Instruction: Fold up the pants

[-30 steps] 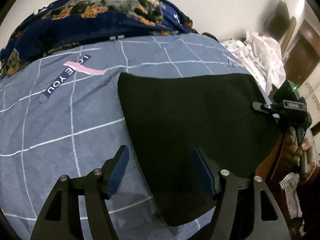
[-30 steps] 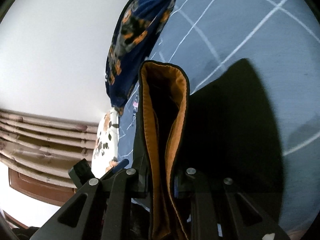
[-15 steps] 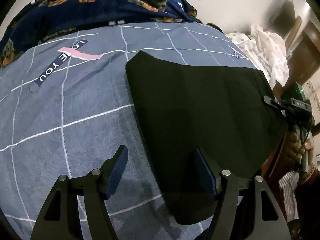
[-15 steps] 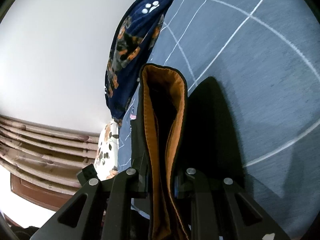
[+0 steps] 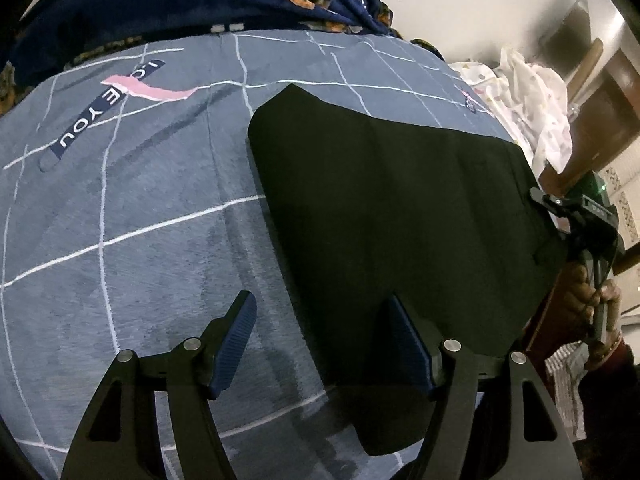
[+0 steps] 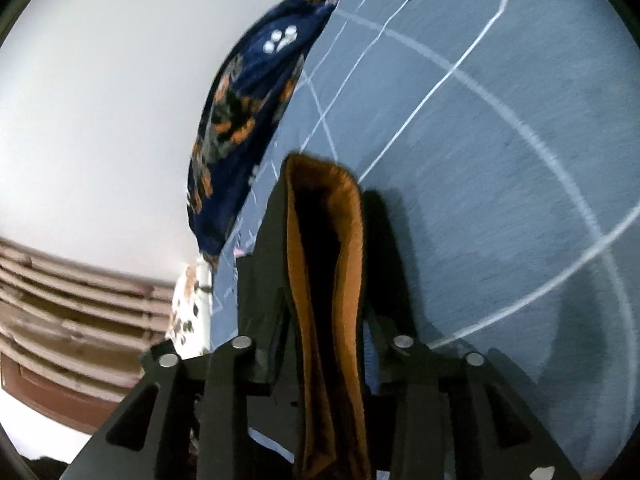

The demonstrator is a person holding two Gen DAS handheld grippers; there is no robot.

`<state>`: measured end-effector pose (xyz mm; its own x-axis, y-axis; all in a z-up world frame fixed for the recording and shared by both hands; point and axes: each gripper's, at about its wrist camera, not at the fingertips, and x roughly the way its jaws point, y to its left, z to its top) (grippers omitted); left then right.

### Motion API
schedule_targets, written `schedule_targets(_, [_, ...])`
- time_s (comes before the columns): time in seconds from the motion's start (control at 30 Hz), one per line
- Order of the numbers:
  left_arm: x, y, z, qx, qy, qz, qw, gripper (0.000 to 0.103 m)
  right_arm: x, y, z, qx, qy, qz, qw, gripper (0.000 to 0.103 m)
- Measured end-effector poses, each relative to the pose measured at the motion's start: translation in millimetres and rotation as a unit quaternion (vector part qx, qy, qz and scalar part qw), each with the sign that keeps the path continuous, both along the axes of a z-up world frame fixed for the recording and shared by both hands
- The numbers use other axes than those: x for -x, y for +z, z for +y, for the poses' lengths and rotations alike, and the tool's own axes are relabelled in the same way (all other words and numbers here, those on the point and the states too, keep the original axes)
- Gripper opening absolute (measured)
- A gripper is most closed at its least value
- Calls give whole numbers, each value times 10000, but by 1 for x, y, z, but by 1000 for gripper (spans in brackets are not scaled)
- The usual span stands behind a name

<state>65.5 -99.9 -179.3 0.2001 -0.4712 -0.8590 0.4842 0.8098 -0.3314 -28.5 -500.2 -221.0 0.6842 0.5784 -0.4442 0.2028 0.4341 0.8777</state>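
While you are holding the pants (image 5: 392,216) flat on the bed (image 5: 132,208), you are pinching their edge with the right claw (image 6: 326,344), pressed together on black cloth with orange lining showing. Left claw (image 5: 320,344) is hanging spread and empty over the near hem, one finger over the sheet, the other over the cloth. Step looks like a mid-fold: right side lifted, ready to carry across. Next move likely calls for the left claw dropping and closing on the near corner so both edges travel together, keeping the cloth from sagging or bunching. Left view is showing the whole dark panel, the blanket (image 5: 168,4) behind, and your right hand (image 5: 592,300) at the far edge. Right view is showing only the gripped fold close up, lining included, which the left view is not giving.
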Motion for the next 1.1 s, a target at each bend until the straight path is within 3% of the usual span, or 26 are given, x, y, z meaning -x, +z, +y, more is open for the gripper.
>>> schedule_targets(0.17, [-4,-5,2,281,14,248,9993,69,13,2,-10,162,-118,56,9998,55])
schedule_targets(0.43, [-13,-12,-4,1012,-351,649,9921,69,1,0,17,809,341,292,9957,57])
schedule_targets(0.57, [-19,-15,-8,1293,-378,756,9880,70,-1,-1,20,797,385,321,9956,56])
schedule_targets(0.63, [-20,-15,-11,1295,-387,670,9886,60,-1,-2,23,829,455,349,9949,45])
schedule_targets(0.7, [-20,-16,-14,1098,-368,521,9919,34,0,-6,26,715,508,350,9955,40])
schedule_targets(0.77, [-21,-17,-9,1177,-220,539,9913,28,1,-10,28,532,473,321,9969,37])
schedule_targets(0.87, [-22,-15,-2,1273,-84,540,9904,20,4,-13,31,266,410,275,9984,35])
schedule_targets(1.1, [-23,-3,38,1225,271,409,9913,16,-4,-20,60,-416,539,213,9975,32])
